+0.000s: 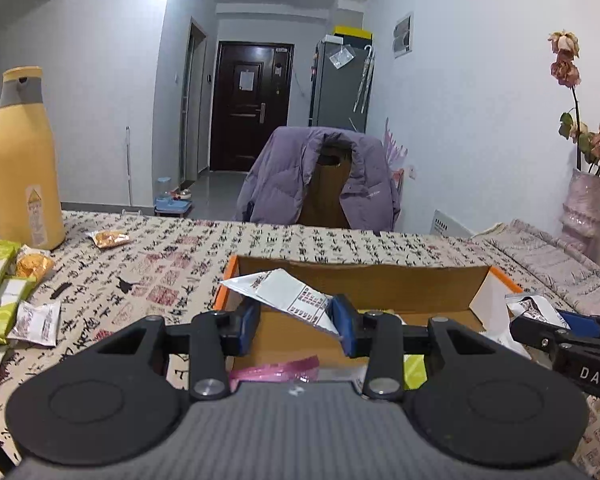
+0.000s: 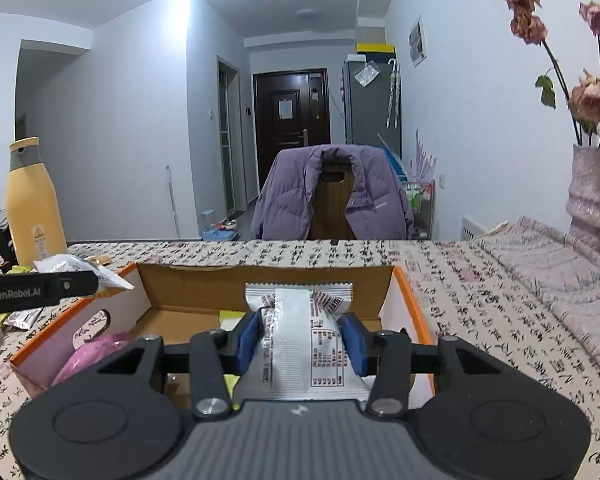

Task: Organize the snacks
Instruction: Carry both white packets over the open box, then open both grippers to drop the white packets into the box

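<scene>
An open cardboard box with orange edges (image 1: 380, 276) (image 2: 414, 300) stands on the patterned tablecloth. My left gripper (image 1: 298, 326) is shut on a white snack packet (image 1: 288, 294), held tilted over the box's left part. My right gripper (image 2: 300, 338) is shut on another white snack packet (image 2: 300, 336), held over the box's right part; it also shows in the left wrist view (image 1: 536, 310). A pink packet (image 2: 96, 354) and a green packet (image 1: 414, 368) lie inside the box.
Several loose snack packets (image 1: 8, 300) lie at the table's left, by a tall yellow bottle (image 1: 22, 160). One orange snack (image 1: 109, 238) lies farther back. A vase with dried roses (image 2: 594, 200) stands at the right on a folded cloth. A chair with a purple jacket (image 1: 324, 180) stands behind the table.
</scene>
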Available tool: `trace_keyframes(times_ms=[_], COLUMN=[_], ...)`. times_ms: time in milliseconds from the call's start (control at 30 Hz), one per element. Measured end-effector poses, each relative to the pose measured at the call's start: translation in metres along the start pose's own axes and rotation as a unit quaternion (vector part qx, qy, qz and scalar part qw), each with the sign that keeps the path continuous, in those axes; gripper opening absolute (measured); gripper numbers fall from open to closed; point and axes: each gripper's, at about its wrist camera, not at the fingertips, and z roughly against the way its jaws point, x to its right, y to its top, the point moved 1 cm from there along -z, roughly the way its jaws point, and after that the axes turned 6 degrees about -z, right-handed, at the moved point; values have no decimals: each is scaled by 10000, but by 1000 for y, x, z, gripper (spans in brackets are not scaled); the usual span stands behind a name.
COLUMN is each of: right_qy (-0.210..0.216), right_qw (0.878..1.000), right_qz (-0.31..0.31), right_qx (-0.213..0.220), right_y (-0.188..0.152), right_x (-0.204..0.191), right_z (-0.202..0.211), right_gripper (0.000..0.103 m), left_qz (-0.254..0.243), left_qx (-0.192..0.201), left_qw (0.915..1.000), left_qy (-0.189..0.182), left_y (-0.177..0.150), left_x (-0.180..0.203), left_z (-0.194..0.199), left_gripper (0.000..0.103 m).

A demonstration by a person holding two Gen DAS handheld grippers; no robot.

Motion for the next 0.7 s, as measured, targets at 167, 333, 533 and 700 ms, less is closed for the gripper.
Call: trace_keyframes(times_ms=[167,333,533,700], right_qy=[-10,-58,-65,-89], right_qw=[9999,9998,9998,9999], right_qz=[-10,-133,-171,-145], right_qx=[-128,-128,6,-28], right_y=[-6,-7,-7,-7], right_x=[1,8,9,7], right_z=[-3,-2,4,1], right_gripper=[45,61,103,103], left_qz=[-95,-51,135,164], left_qx=[-44,56,362,300], left_qw=[9999,10000,9988,9991], left_qy=[-54,-32,297,260], left_y=[-9,-11,-12,-10], left_x=[2,2,-3,-4], left_z=[0,4,14,12], left_gripper=[41,47,103,103])
